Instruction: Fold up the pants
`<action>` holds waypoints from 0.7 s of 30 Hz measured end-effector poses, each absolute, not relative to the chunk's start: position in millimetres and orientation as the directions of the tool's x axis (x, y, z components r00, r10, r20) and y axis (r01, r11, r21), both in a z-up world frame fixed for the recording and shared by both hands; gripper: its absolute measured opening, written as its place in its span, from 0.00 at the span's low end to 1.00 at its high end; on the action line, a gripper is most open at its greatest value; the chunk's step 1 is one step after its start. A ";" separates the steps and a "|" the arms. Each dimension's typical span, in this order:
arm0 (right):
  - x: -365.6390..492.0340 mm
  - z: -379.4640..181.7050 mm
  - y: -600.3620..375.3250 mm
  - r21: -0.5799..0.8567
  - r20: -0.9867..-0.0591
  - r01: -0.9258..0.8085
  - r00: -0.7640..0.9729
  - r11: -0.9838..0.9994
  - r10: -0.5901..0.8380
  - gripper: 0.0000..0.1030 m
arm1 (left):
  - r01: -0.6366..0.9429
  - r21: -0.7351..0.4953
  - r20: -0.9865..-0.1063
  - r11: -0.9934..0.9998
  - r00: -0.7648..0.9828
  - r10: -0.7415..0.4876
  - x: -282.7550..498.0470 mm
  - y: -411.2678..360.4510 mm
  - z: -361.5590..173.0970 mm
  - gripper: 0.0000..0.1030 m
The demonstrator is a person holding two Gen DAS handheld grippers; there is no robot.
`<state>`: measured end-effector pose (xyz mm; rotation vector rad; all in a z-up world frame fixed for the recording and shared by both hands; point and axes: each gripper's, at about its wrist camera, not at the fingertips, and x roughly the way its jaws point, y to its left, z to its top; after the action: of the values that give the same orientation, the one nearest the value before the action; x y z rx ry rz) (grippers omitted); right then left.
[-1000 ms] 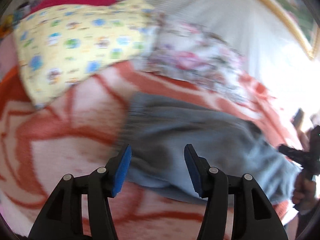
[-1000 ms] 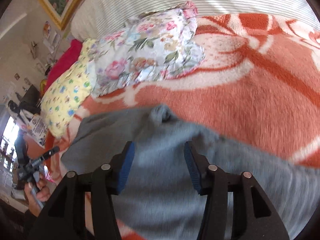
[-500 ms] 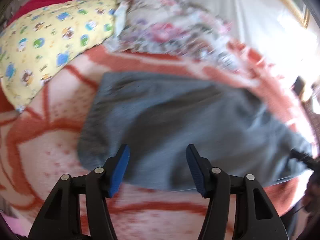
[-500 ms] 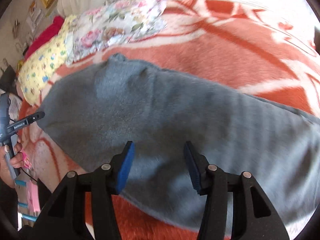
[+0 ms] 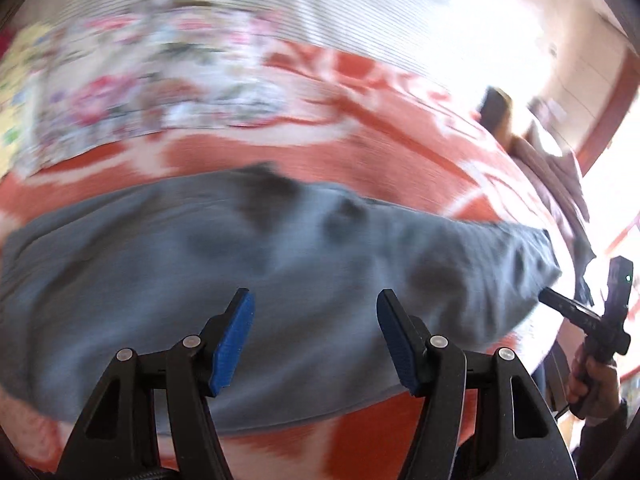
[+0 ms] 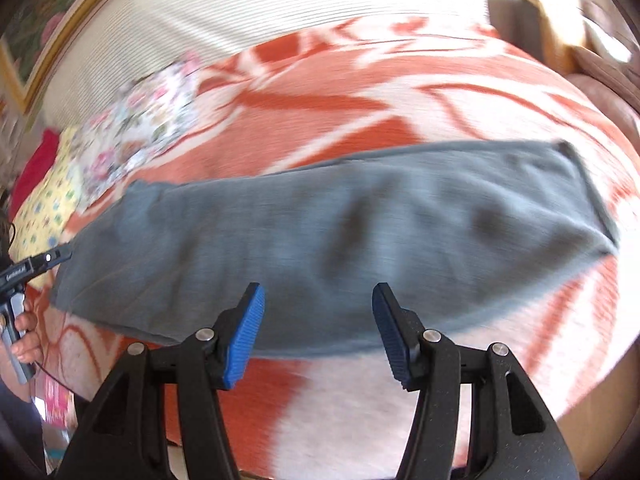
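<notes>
Grey pants (image 5: 248, 280) lie stretched across an orange and white blanket (image 5: 360, 128) on a bed, folded lengthwise into one long band. In the right wrist view the pants (image 6: 340, 232) run from left to right with the leg hem at the right end. My left gripper (image 5: 312, 332) is open and empty, hovering over the near edge of the pants. My right gripper (image 6: 318, 332) is open and empty, also above the near edge. The right gripper also shows at the right edge of the left wrist view (image 5: 560, 304), beside the pants' end. Both views are blurred.
A floral pillow (image 5: 152, 92) and a yellow patterned pillow (image 6: 44, 200) lie at the far left of the bed. A striped white sheet (image 6: 280, 4) covers the back. A framed picture (image 6: 36, 20) hangs on the wall. Brown fabric (image 5: 560, 184) lies at the bed's right edge.
Both grippers have swung to the right along the pants and pulled back a little, staying open. The pants now lie flatter and longer across the blanket.
</notes>
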<state>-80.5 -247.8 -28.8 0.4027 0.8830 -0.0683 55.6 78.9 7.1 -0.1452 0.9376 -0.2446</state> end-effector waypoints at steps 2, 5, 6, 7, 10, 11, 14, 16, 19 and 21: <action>-92.8 -29.4 -265.9 0.329 -0.757 0.266 0.648 0.906 0.085 0.56 | 0.198 -0.219 -0.788 0.955 0.541 -0.293 64.3 49.2 5.0 0.63; -108.2 -31.1 -288.1 0.359 -0.746 0.312 0.663 0.880 0.069 0.56 | 0.261 -0.220 -0.797 0.940 0.508 -0.327 73.5 12.0 3.1 0.63; -113.9 -32.1 -295.7 0.368 -0.741 0.330 0.668 0.869 0.060 0.56 | 0.277 -0.219 -0.799 0.935 0.500 -0.335 75.6 2.6 3.0 0.63; -117.7 -33.0 -301.7 0.375 -0.738 0.346 0.673 0.860 0.052 0.56 | 0.292 -0.217 -0.801 0.931 0.492 -0.342 78.2 -7.1 2.3 0.64; -129.2 -35.9 -318.9 0.396 -0.727 0.395 0.687 0.829 0.020 0.56 | 0.341 -0.210 -0.805 0.916 0.471 -0.360 84.6 -35.6 1.5 0.64; -134.4 -37.1 -325.8 0.402 -0.720 0.416 0.694 0.816 0.001 0.56 | 0.362 -0.207 -0.809 0.909 0.460 -0.367 87.5 -48.4 0.8 0.65; -144.5 -40.9 -341.0 0.436 -0.704 0.458 0.709 0.775 -0.023 0.56 | 0.410 -0.191 -0.821 0.892 0.431 -0.373 96.5 -76.1 -0.4 0.65; -150.4 -44.8 -351.3 0.474 -0.690 0.478 0.723 0.740 -0.026 0.56 | 0.446 -0.176 -0.831 0.878 0.410 -0.375 105.3 -97.6 -1.2 0.65; -157.5 -53.3 -367.9 0.542 -0.670 0.503 0.742 0.673 -0.016 0.56 | 0.504 -0.152 -0.843 0.850 0.382 -0.378 118.7 -130.5 -2.6 0.66; -160.3 -59.1 -378.7 0.590 -0.654 0.509 0.757 0.627 0.000 0.56 | 0.540 -0.131 -0.858 0.831 0.359 -0.369 130.4 -156.4 -5.6 0.66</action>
<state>-160.3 -378.7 -59.1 0.8541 0.6637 -0.3172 130.4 -156.4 -5.6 0.1853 1.0516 -0.5904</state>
